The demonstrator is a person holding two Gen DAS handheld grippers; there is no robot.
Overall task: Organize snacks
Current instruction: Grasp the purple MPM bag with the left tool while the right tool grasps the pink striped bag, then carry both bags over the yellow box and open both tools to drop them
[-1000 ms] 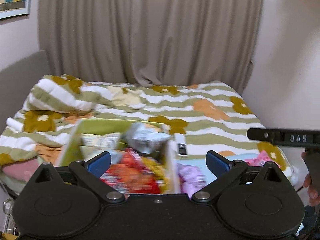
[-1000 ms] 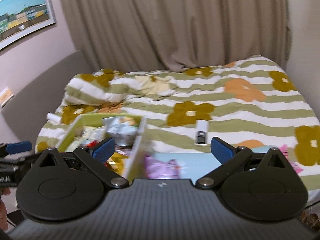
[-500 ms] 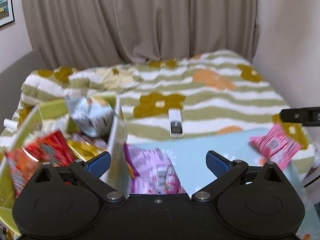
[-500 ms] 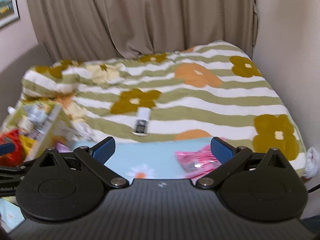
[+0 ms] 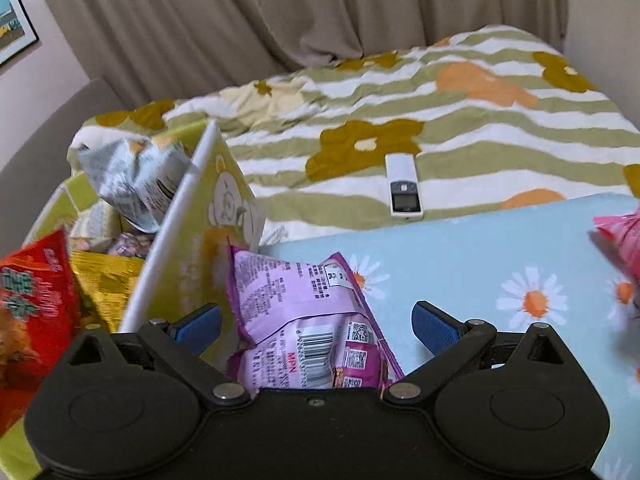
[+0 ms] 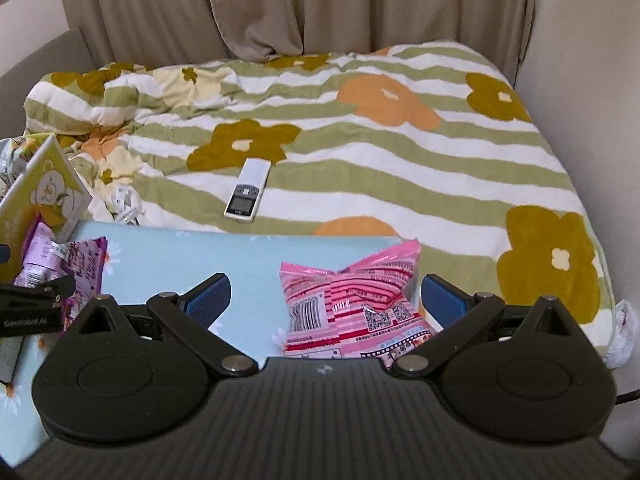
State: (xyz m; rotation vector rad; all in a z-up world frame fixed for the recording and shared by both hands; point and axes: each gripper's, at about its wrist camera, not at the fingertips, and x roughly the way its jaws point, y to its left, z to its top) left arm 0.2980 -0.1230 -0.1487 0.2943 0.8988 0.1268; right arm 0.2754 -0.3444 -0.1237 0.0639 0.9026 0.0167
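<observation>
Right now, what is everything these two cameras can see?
Purple snack bag: one, lying on the blue table against the box.
Pink snack bag: one, on the table, between the right gripper's open fingers.
Box: one, yellow-green, left of the table, full of snacks.
Snacks in the box: red bag, yellow bag, silver bag; others unclear.
Table: one, light blue with daisies.
Remote: one, white, on the blanket.
Blanket: one, green-striped, flowered, on the bed.
Curtain: beige, behind the bed.
Picture: one, on the left wall.
Left gripper: open, around the purple bag.
Right gripper: open.
</observation>
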